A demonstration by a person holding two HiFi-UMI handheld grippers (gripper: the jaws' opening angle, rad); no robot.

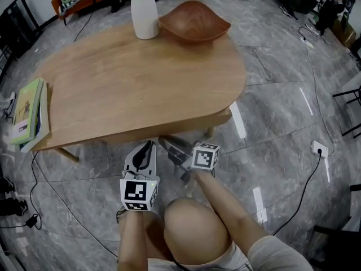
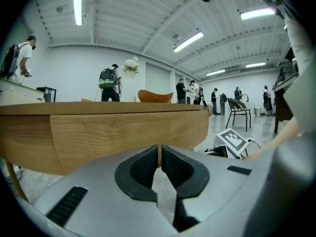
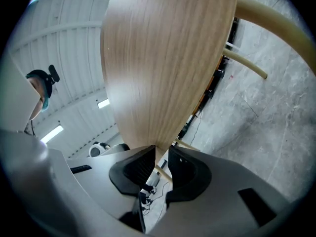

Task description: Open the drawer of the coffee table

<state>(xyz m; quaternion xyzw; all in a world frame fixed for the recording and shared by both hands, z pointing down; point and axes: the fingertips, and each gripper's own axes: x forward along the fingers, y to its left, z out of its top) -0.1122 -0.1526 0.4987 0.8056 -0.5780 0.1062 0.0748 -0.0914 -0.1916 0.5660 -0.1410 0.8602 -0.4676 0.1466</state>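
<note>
Drawer (image 2: 123, 137) front runs as a curved wooden band under the table (image 1: 141, 78) top, at the lower centre of the head view. It looks fully closed, and no handle shows. Right gripper (image 3: 161, 152) is rolled onto its side at the band's lower edge, jaws partly apart with that thin edge just at their mouth. The pads do not look to be pressing it, so nothing is held. Left gripper (image 2: 159, 149) points at the middle of the front from just before it, jaws closed together on nothing. The likeliest failure, I judge, is a slip: only a sliver of wood lies between the right fingertips. A pull begun before the jaws are deeper and clamped would drag them off the edge. A pull slanted sideways or downward could bind the drawer in its runners. If it sticks, the tug may instead drag the whole table across the glossy floor (image 1: 271, 123). The tall vase (image 1: 144, 16) at the upper centre, beside the bowl (image 1: 194, 21), could then rock or topple. The left gripper also sits in the drawer's path and could block it, or be struck, unless it is moved aside.
</note>
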